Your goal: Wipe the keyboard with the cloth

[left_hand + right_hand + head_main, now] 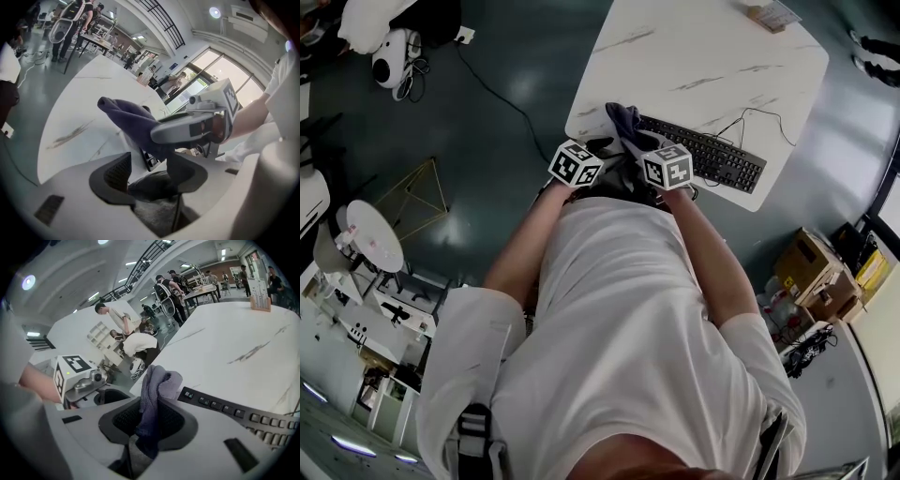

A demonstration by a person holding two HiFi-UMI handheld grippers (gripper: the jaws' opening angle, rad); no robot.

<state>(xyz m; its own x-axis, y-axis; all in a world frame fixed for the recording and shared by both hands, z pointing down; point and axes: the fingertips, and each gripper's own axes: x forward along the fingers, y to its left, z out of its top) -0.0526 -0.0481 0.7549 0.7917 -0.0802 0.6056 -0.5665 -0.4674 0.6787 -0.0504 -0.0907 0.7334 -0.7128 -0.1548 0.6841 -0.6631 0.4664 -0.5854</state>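
Note:
A dark purple-grey cloth (622, 120) hangs at the near left end of the black keyboard (712, 157), over the table's near edge. My right gripper (639, 150) is shut on it. In the right gripper view the cloth (157, 380) rises bunched out of the right gripper (149, 420), with the keyboard (234, 411) just to its right. In the left gripper view the cloth (126, 115) runs down from the right gripper's jaw into my left gripper (150, 180). A dark fold sits between the left jaws. The left gripper (602, 147) sits close beside the right one.
The white marble table (703, 56) carries a small wooden box (773, 14) at its far side. A thin cable (750, 117) runs from the keyboard. Cardboard boxes (811, 267) stand on the floor at the right. People and desks fill the background.

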